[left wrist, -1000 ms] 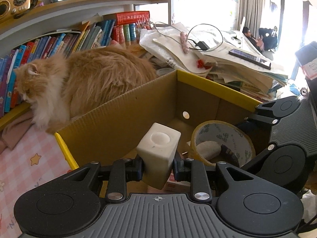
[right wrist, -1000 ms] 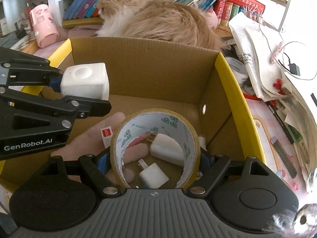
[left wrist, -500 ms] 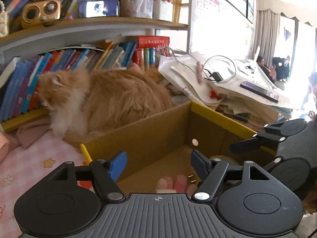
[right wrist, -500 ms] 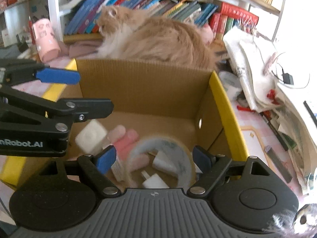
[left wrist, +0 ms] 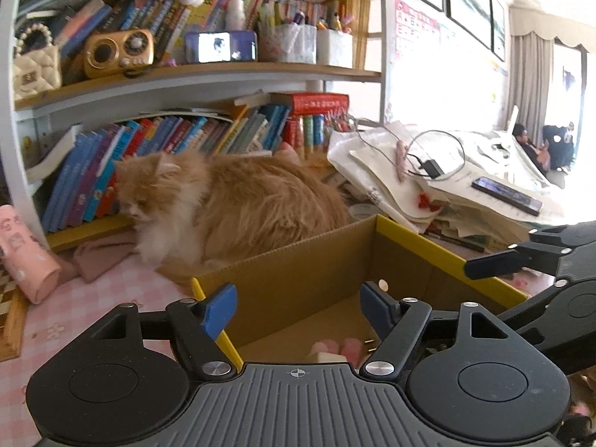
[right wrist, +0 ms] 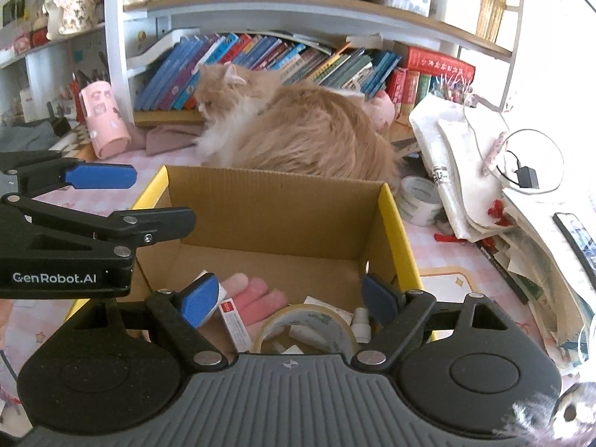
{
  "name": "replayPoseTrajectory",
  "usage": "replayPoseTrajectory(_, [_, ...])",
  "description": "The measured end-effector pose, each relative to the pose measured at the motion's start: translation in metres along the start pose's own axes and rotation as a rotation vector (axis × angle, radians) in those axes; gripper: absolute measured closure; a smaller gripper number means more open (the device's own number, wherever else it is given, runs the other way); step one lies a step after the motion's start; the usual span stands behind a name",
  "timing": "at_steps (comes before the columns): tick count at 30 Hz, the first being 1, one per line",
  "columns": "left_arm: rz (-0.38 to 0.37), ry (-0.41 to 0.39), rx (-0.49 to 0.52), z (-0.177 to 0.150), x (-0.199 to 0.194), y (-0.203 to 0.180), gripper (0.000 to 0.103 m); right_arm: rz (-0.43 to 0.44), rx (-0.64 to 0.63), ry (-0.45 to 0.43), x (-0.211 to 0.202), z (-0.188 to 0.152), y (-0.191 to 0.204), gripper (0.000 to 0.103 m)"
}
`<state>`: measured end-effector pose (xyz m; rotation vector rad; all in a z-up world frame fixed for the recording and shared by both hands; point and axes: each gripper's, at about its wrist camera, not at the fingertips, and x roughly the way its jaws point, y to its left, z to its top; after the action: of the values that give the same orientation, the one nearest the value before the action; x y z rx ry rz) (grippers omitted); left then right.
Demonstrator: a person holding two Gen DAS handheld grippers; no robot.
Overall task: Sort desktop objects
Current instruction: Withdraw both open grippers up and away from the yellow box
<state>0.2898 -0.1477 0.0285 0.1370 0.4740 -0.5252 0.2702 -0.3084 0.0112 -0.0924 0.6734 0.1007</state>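
The big cardboard box (right wrist: 275, 216) with the yellow edge is seen in the middle of the pink checked table (right wrist: 439, 242), and a fluffy orange cat (right wrist: 298, 130) is curled up just behind it, in front of the books. A second ago two things were being held over the box: a white block was pinched by the left gripper (left wrist: 298, 309), and a roll of tape was pinched by the right gripper (right wrist: 290, 298). Now both grippers are spread wide, nothing is held between the blue pads (left wrist: 219, 311), and both are seen higher above the box than before. The tape roll (right wrist: 305, 326) is now lying on the floor of the box, near the front, with small white bits inside and beside it. Something white (left wrist: 327, 357), most likely the white block, is peeking out at the bottom of the box in the left view, right next to some pink things (right wrist: 257, 296). So both things have been dropped in, and that part of the sorting looks done. More things are still left out on the table, like another tape roll (right wrist: 421, 201) beside the box and a pink cup (right wrist: 104, 123) lying tipped over far to the left. One of these is probably to be picked up next, and care will be needed not to bump the cat.
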Motion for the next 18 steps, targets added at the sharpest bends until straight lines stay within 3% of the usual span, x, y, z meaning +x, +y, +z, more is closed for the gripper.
replayPoseTrajectory(4, [0.039,-0.017,-0.016,0.000,-0.013,-0.006,0.021,0.001,0.009,-0.024,-0.017,-0.005,-0.004,0.020])
replayPoseTrajectory(18, [0.131,-0.012,-0.018,-0.021,-0.065,-0.046,0.019,0.025,0.059,-0.040,-0.069,-0.049,-0.016,0.020])
